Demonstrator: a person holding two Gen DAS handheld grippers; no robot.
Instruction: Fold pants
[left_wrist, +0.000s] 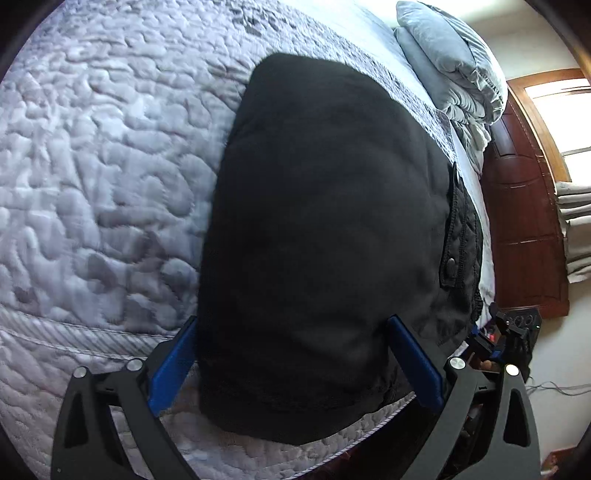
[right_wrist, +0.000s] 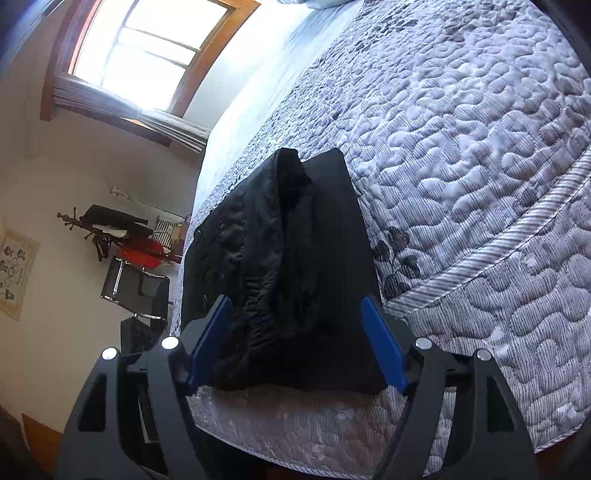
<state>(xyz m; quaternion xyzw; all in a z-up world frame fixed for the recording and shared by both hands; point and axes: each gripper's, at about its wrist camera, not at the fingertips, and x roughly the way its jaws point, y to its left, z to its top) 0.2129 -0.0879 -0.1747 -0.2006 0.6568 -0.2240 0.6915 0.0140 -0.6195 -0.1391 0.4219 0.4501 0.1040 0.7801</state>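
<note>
The black quilted pants (right_wrist: 291, 266) lie folded in a compact bundle on the grey quilted bedspread (right_wrist: 480, 155), near the bed's edge. Both grippers, left gripper (left_wrist: 291, 362) and right gripper (right_wrist: 295, 343), have released fingers straddling it; I would press the bunched waistband at 12 o'clock flat.

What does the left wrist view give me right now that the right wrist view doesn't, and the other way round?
Only the left wrist view: the grey pillows at the head of the bed, a dark wooden cabinet, and the right tool seen beyond the pants.

Only the right wrist view: the window, a black chair, and the pants' gathered waistband.

Both: the folded black pants on the quilted bedspread, lying between open blue-padded fingers.
</note>
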